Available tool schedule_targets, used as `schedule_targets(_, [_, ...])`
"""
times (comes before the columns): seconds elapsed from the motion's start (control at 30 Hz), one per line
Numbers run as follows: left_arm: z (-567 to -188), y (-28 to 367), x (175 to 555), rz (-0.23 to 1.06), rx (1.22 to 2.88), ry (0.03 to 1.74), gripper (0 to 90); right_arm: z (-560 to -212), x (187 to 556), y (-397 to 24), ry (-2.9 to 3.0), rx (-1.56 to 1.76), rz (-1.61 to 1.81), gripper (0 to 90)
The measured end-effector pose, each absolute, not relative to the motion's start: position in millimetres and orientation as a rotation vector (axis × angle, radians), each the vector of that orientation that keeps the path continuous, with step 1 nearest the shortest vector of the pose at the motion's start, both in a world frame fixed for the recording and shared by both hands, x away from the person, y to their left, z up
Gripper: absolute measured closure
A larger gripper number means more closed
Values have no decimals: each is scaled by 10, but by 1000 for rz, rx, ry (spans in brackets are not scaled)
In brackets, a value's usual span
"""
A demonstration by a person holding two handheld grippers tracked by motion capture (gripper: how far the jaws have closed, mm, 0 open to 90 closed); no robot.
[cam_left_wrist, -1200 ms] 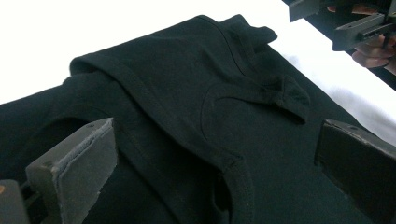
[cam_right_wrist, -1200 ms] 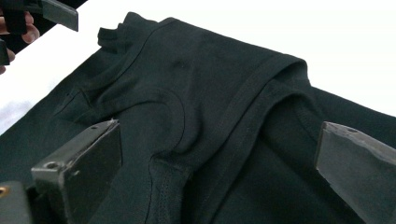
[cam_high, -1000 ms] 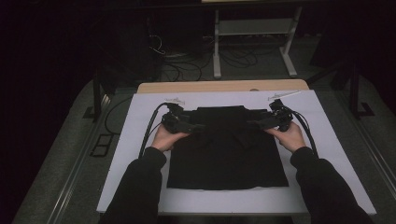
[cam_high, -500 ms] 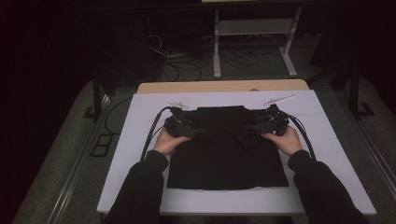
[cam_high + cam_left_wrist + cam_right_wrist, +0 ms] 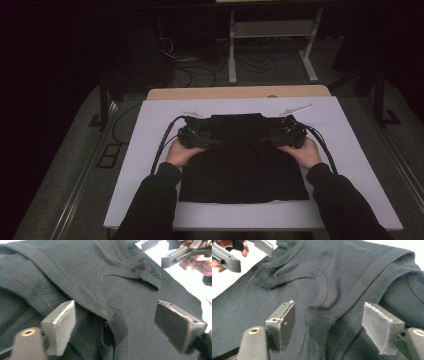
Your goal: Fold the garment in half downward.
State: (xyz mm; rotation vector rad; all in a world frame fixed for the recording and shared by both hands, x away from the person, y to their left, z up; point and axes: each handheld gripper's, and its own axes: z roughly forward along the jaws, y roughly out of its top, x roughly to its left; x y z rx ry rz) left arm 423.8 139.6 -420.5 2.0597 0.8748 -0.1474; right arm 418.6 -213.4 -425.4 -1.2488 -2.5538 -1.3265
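A dark room, cables on the floor at the far side, and in the middle a white sheet-covered surface (image 5: 150, 165) lit up under the high camera. Down to the left hand-held gripper (image 5: 200, 139): its two black jaws stand apart and have just been closing in, with a folded ridge of the black cotton T-shirt (image 5: 243, 160) bunched up between them. In the left gripper view the stitched hem of that fold sits between the pads (image 5: 61, 326), and the pads are not pressing on it yet, so it counts as released, not clamped. Over on the right, the right hand-held gripper (image 5: 281, 136) mirrors it: jaws apart, also just closing, a stitched fold of the same shirt rising between the pads (image 5: 283, 323) in the right gripper view, cloth not pinched. Both point inward toward each other across the far part of the shirt, just beside its left and right edges.

Moving outward: the person's hands wrap each handle, dark sleeves (image 5: 150, 200) coming in from the near edge. A black cable (image 5: 162, 145) loops away from the left one, another trails off the right. The shirt itself lies mostly flat in the centre of the surface, its near hem square to the near edge, the far part rumpled. Beyond the sheet, a strip of tan wooden tabletop (image 5: 235, 92) shows at the far edge.
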Motion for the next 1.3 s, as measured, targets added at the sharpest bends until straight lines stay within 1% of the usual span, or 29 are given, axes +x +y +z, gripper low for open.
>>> schedule_targets(0.1, [-4217,1386,4229,-149,2070,873,248,-4258,4183,-2127,-2552,-1237,-1322,316])
schedule_targets(0.2, [-4238,1390,4229,-153,2083,876,344,-4265,4179,-2112,-2565,-1235,-1311,368])
schedule_targets(0.27, [-4254,1400,4235,-160,2086,881,437,-4270,4178,-2104,-2568,-1233,-1307,395])
schedule_targets(0.33, [-4267,1407,4235,-180,2077,878,486,-4275,4178,-2098,-2570,-1230,-1297,410])
schedule_targets(0.5, [-4282,1398,4241,-195,2069,872,579,-4302,4180,-2070,-2573,-1217,-1280,463])
schedule_targets(0.6, [-4292,1391,4246,-211,2054,876,627,-4313,4181,-2056,-2570,-1212,-1275,515])
schedule_targets(0.67, [-4302,1380,4246,-218,2054,888,655,-4319,4182,-2048,-2570,-1197,-1273,571])
schedule_targets(0.8, [-4322,1370,4248,-236,2058,890,747,-4312,4181,-2046,-2547,-1171,-1282,730])
schedule_targets(0.9, [-4329,1367,4250,-232,2058,896,846,-4309,4179,-2047,-2545,-1159,-1272,793])
schedule_targets(1.03, [-4318,1367,4246,-238,2057,878,871,-4313,4175,-2048,-2542,-1149,-1263,814])
schedule_targets(1.3, [-4261,1448,4195,-223,2019,865,878,-4204,4109,-2087,-2553,-1127,-1319,816])
